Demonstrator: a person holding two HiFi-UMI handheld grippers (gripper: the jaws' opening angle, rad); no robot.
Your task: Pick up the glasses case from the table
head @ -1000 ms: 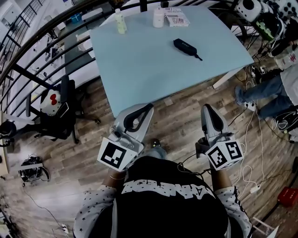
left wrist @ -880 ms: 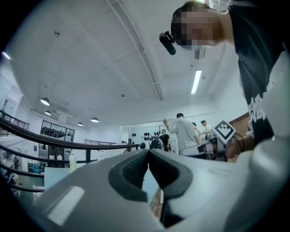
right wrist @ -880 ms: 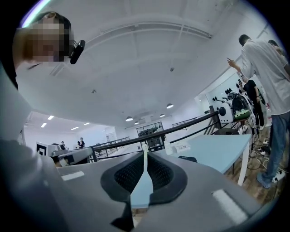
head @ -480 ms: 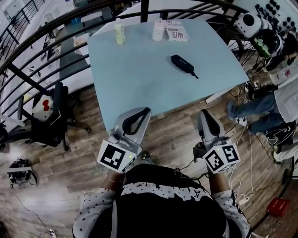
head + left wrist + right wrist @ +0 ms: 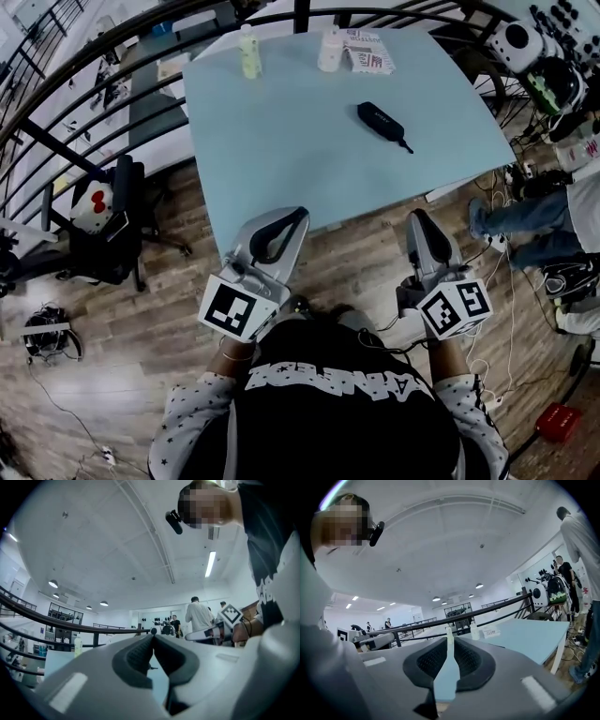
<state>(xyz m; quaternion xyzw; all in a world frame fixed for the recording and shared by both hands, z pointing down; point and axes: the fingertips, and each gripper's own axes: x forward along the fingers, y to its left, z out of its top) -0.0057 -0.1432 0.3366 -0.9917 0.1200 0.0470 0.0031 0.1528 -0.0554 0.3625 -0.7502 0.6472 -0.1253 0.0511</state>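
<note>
The black glasses case [image 5: 380, 118], with a short strap at its right end, lies on the right half of the light blue table [image 5: 281, 141]. Both grippers are held level at the table's near edge, well short of the case. My left gripper [image 5: 299, 216] has its tips touching and nothing between them; the left gripper view shows these jaws [image 5: 153, 637] meeting at a point. My right gripper [image 5: 416, 218] is opening: a narrow strip of table shows between its jaws [image 5: 449, 641], which hold nothing.
At the table's far edge stand a pale green bottle [image 5: 247, 51], a white bottle [image 5: 329, 50] and a printed box [image 5: 369, 52]. A black railing [image 5: 94, 84] runs behind and to the left. An office chair [image 5: 112, 225] stands left, and a person's legs [image 5: 525, 206] and cables right.
Both grippers have moved forward to the table's near edge, and the left tips now overlap it in the head view. The case has not moved on the table.
</note>
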